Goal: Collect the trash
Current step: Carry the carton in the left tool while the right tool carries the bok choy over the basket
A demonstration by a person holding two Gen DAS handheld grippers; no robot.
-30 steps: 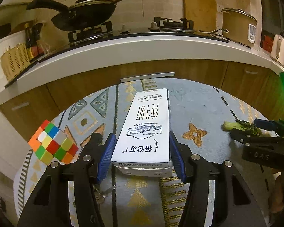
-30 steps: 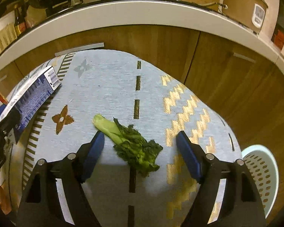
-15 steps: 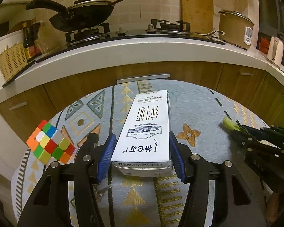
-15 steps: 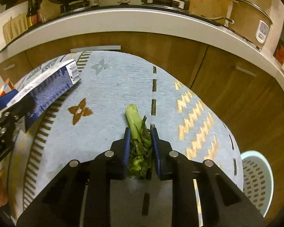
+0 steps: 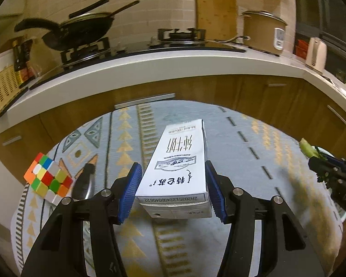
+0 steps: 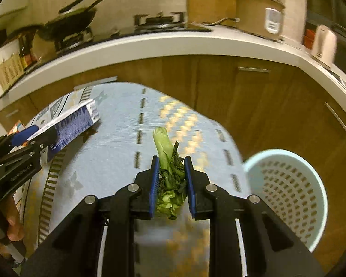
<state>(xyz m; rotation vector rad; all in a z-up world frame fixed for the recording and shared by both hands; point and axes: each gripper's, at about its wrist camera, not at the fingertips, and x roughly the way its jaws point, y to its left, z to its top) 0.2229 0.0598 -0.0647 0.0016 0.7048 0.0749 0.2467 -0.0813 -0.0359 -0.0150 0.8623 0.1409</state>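
Left gripper (image 5: pixel 173 191): jaws clamped on the milk carton (image 5: pixel 176 168), blue pads pressed to both long sides. The carton sits in the lower centre of the left wrist view, held above the patterned rug (image 5: pixel 131 138), printed top face upward, its far end pointing toward the cabinet fronts.

Right gripper (image 6: pixel 170 184): jaws closed on the leafy vegetable scrap (image 6: pixel 168 173), in the centre of the right wrist view. The pale stalk end projects forward past the fingertips; the dark leaves are bunched between the pads.

Perforated pale-blue basket (image 6: pixel 311 184): lower right of the right wrist view, just beside the rug's edge, against the wooden cabinets; apart from both held items.

Other items noted: a Rubik's cube (image 5: pixel 48 177) at the left edge of the left wrist view, on the rug; a dark-handled object lies just to its right, kind not determinable. Black pan (image 5: pixel 80 32) on the hob, upper left; rice cooker (image 5: pixel 263 32) on the counter, upper right
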